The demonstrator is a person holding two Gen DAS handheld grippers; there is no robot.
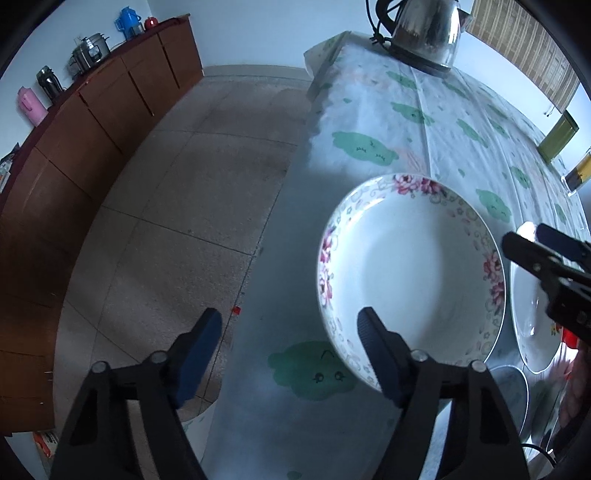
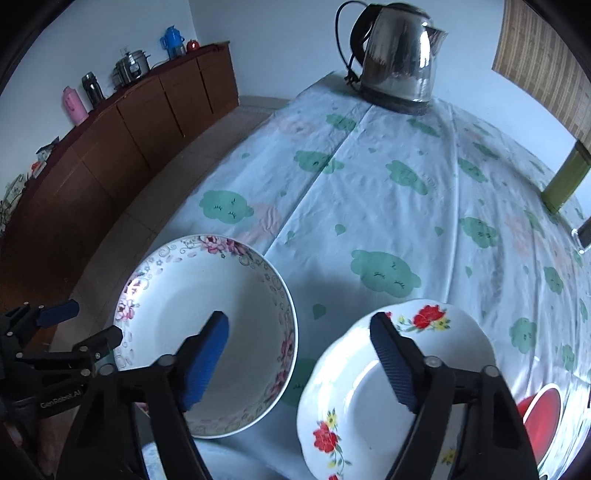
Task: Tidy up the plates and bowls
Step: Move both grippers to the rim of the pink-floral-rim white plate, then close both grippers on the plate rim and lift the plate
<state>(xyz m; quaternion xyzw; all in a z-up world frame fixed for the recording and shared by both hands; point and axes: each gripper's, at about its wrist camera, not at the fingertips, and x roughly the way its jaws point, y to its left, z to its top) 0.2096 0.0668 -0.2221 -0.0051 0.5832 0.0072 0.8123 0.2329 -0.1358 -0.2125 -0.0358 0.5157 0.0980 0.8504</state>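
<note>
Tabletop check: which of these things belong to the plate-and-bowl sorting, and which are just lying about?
For the job:
- pink-flowered plate
- red-flowered plate
- red-and-white dish at the right edge

Just lying about:
- steel kettle
- green box
- pink flask, black flask, pot and blue jug on the sideboard

The left wrist view sits low and close over the near left edge of the worktop (image 1: 369, 122), looking forward and down along its jaws — half of it takes in the floor (image 1: 177, 206) and the cabinet (image 1: 74, 147) on the left. The right wrist view sits further right, squarely over the worktop, facing the far end. Both share the pink-flowered plate (image 1: 406, 266), the kettle (image 1: 424, 33) at the far end and the cabinet — and each catches the other gripper at its edge: the right gripper (image 1: 532, 240) and the left gripper (image 2: 90, 323).
</note>
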